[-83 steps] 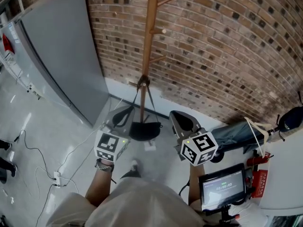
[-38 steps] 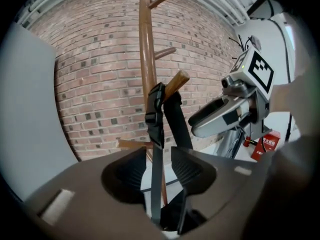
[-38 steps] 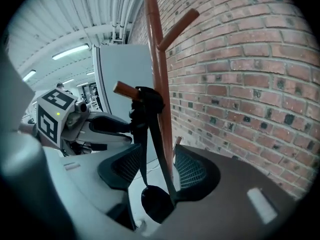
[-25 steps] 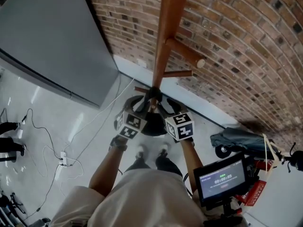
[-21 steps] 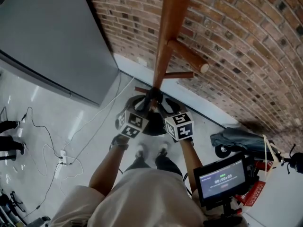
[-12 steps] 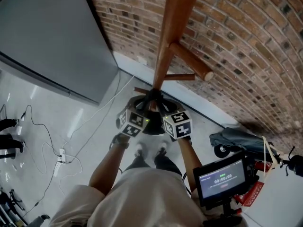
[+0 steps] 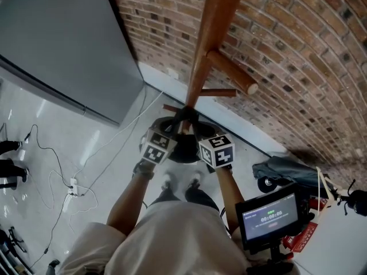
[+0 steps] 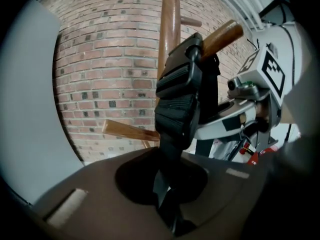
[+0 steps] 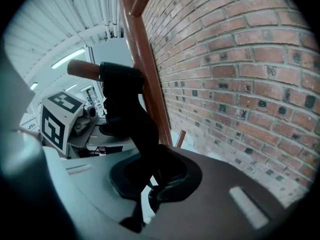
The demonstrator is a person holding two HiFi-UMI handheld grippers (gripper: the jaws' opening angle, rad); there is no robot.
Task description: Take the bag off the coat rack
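Note:
A wooden coat rack [image 7: 202, 62] stands against the brick wall. A black bag [image 7: 184, 149] hangs from one of its low pegs [image 8: 223, 34] by a wide black strap [image 8: 179, 99]. My left gripper [image 7: 171, 129] is shut on the strap's left run, which disappears between its jaws [image 8: 169, 206]. My right gripper [image 7: 198, 133] is shut on the other run of the strap [image 9: 129, 111], just under the peg [image 9: 82, 68]. The two grippers face each other on either side of the pole [image 9: 146, 64], marker cubes outward. The bag's body is mostly hidden behind the cubes.
A grey panel [image 7: 57, 44] leans against the brick wall [image 7: 298, 56] to the left. Cables and a power strip [image 7: 71, 187] lie on the pale floor. A small screen [image 7: 269, 215] and a grey bundle on wheels [image 7: 284, 168] sit at the right. Other pegs [image 7: 229, 70] jut out above.
I have stepped in from farther back to the rack. In the last second both grippers closed their jaws onto the strap; their positions barely shifted.

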